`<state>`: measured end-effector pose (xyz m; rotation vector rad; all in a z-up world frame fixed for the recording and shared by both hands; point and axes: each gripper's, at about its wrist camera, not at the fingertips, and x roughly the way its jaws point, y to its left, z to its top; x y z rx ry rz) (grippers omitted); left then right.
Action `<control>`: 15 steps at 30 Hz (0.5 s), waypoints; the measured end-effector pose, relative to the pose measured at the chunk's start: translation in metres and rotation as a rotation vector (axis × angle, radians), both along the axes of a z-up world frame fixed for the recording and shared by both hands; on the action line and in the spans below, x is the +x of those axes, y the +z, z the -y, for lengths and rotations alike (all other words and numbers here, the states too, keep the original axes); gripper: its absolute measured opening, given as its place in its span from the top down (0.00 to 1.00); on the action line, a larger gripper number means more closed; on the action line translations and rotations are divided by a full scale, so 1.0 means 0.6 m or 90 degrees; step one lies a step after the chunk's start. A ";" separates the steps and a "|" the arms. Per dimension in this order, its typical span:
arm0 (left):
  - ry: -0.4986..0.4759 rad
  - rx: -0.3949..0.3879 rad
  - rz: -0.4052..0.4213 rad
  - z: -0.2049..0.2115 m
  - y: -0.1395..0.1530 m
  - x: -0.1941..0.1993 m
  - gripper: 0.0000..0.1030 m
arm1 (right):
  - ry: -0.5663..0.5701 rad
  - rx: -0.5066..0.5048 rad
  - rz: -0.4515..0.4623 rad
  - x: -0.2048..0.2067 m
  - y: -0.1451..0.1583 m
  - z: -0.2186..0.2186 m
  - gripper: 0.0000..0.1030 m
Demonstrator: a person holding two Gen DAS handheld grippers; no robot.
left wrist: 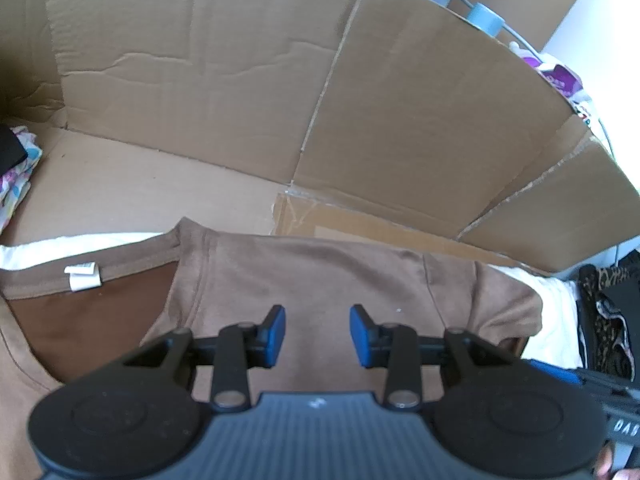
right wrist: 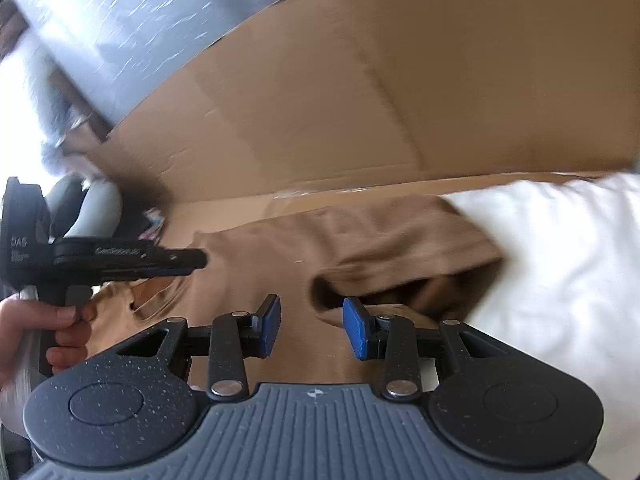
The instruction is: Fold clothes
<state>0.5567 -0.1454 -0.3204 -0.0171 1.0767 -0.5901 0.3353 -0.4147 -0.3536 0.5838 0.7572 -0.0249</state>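
Observation:
A light brown T-shirt lies flat on a white sheet, collar and white neck label at the left, one short sleeve at the right. My left gripper hovers over the shirt's shoulder area, open, nothing between its blue pads. In the right wrist view the same shirt shows, with its sleeve folded back in a loose hump. My right gripper stands open just in front of that fold, with no cloth between the pads. At the left of that view a hand holds the other gripper's black body.
A tall cardboard wall stands behind the shirt, with a cardboard floor piece. White bedding spreads to the right. Patterned cloth lies at the far left, dark patterned fabric at the far right.

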 end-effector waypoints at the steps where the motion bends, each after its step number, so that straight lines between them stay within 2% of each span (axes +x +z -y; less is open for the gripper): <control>1: 0.000 0.000 0.000 0.001 -0.001 0.000 0.64 | -0.014 0.003 0.000 -0.009 -0.001 0.010 0.60; 15: -0.010 0.003 -0.013 0.021 -0.019 -0.004 0.64 | -0.152 0.062 0.009 -0.021 -0.045 0.098 0.55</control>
